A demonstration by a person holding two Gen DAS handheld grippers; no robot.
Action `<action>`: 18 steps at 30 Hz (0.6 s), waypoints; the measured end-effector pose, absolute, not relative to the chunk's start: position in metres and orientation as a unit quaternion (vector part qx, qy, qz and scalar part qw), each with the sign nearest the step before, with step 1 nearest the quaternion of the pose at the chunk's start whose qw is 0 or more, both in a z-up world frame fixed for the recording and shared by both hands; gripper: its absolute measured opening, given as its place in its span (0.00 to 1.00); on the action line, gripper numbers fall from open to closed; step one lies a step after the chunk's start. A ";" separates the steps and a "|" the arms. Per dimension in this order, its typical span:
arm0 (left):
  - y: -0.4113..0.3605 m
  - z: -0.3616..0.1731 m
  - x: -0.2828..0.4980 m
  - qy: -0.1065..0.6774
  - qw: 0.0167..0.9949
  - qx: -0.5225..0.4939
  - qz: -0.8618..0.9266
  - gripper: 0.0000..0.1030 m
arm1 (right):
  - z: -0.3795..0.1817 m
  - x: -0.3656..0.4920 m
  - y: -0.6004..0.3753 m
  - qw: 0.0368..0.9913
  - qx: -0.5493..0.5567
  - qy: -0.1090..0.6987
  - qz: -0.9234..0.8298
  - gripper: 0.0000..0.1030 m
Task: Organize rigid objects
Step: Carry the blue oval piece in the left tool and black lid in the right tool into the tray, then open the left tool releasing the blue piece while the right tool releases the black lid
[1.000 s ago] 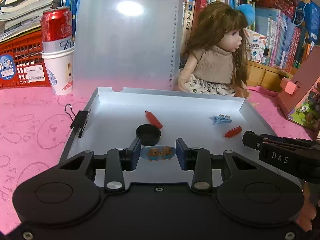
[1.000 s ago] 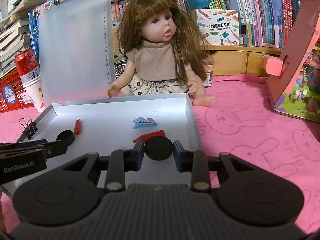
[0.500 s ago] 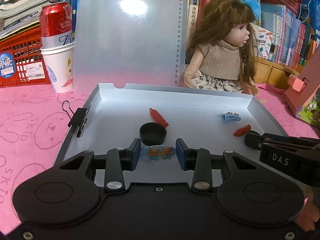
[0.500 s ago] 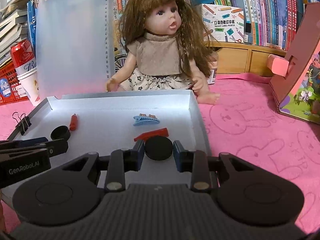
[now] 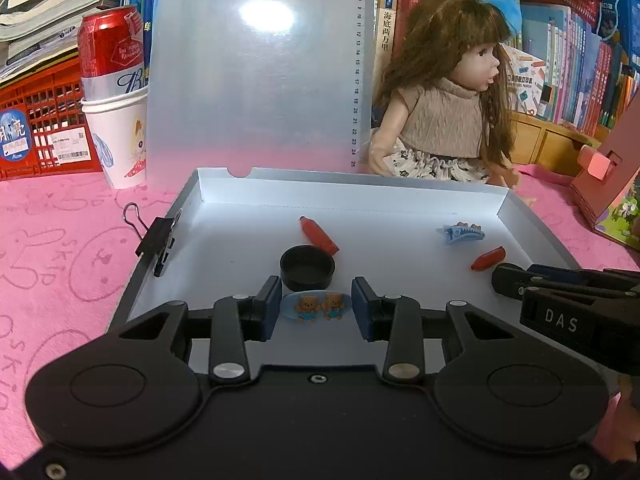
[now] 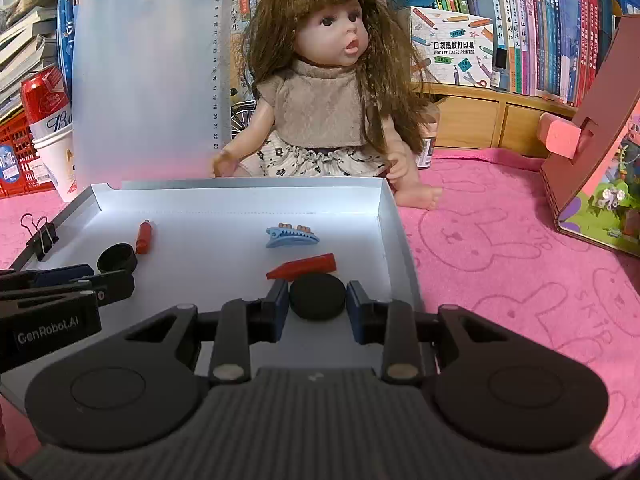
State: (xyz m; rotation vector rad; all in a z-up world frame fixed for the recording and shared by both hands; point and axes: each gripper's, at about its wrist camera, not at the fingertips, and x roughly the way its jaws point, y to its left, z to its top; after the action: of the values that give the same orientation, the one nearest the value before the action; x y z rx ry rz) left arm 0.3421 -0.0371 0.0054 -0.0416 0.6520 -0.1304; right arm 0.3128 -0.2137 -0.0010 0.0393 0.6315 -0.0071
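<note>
A shallow white tray [image 5: 360,204] lies on the pink cloth. My left gripper [image 5: 316,308] is shut on a pale blue oval hair clip with two little bears [image 5: 316,306], held over the tray's near edge. Just past it a black cap [image 5: 307,267] sits open side up, touching a red pen-like piece [image 5: 319,234]. My right gripper [image 6: 317,300] is shut on a flat black round lid [image 6: 317,295] above the tray's [image 6: 240,196] near right part. A red tapered piece [image 6: 304,266] and a blue claw clip [image 6: 292,236] lie beyond it.
A black binder clip [image 5: 156,236] grips the tray's left wall. A doll [image 6: 320,112] sits behind the tray beside an upright translucent clipboard [image 5: 256,80]. A paper cup holding a red can [image 5: 116,120] stands at the left, a cardboard house [image 6: 600,160] at the right.
Hardly anything differs. Both grippers keep their hold and hover at about the same spots over the tray.
</note>
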 end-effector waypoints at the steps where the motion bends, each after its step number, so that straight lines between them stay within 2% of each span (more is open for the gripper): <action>1: -0.037 0.005 0.342 0.320 0.945 -0.020 -0.064 0.35 | -0.001 0.313 -0.214 0.950 0.019 0.311 -0.003 0.36; 10: -0.039 0.004 0.341 0.316 0.947 -0.012 -0.062 0.36 | 0.000 0.313 -0.214 0.951 0.022 0.309 0.000 0.39; 11: -0.039 0.004 0.341 0.315 0.947 -0.014 -0.062 0.36 | 0.000 0.312 -0.214 0.951 0.025 0.308 0.001 0.41; 12: -0.038 0.005 0.341 0.316 0.947 -0.016 -0.062 0.36 | 0.000 0.312 -0.215 0.951 0.028 0.307 0.002 0.50; 14: -0.038 0.005 0.340 0.316 0.947 -0.016 -0.061 0.40 | 0.002 0.311 -0.215 0.952 0.032 0.304 0.005 0.58; 18: -0.036 0.007 0.337 0.313 0.948 -0.010 -0.057 0.44 | 0.005 0.307 -0.214 0.955 0.028 0.295 0.003 0.66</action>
State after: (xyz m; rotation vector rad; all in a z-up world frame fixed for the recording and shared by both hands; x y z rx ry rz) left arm 0.3374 -0.0361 0.0074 -0.0212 0.6365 -0.1161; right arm 0.3071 -0.2142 0.0055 0.0565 0.5996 0.0061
